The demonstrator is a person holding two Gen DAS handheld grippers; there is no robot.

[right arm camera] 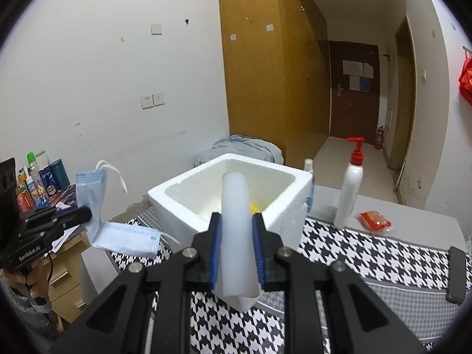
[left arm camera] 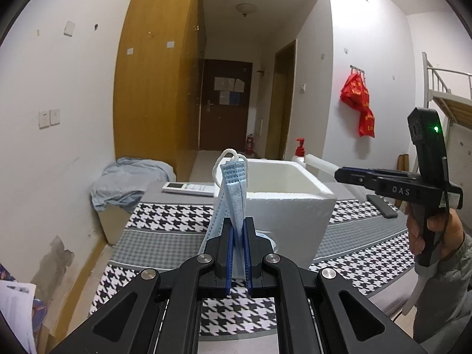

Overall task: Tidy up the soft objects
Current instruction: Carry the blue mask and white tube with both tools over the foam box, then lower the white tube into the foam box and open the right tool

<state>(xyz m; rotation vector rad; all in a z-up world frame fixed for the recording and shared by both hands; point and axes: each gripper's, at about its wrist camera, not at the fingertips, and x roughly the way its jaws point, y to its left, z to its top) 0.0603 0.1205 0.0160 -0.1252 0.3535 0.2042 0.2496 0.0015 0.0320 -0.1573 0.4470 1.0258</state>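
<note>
A blue face mask (left arm camera: 233, 191) with white ear loops stands up between my left gripper's (left arm camera: 238, 227) pads, and the gripper is shut on it. From the right wrist view the same mask (right arm camera: 118, 233) droops from that gripper (right arm camera: 88, 214), left of the box. My right gripper (right arm camera: 237, 230) is shut on a white foam strip (right arm camera: 236, 221) that points at the white foam box (right arm camera: 233, 185). In the left wrist view the right gripper (left arm camera: 336, 174) holds the foam strip (left arm camera: 320, 162) over the box's (left arm camera: 289, 194) far right corner. Something yellow (right arm camera: 254, 206) lies inside the box.
The box stands on a houndstooth-covered table (left arm camera: 165, 215). On it are a white pump bottle (right arm camera: 351, 188), a red packet (right arm camera: 374, 221), a black phone (left arm camera: 382, 205) and a remote control (left arm camera: 188, 188). A light blue cloth (left arm camera: 129, 180) lies beyond. Bottles (right arm camera: 38, 183) crowd a desk at left.
</note>
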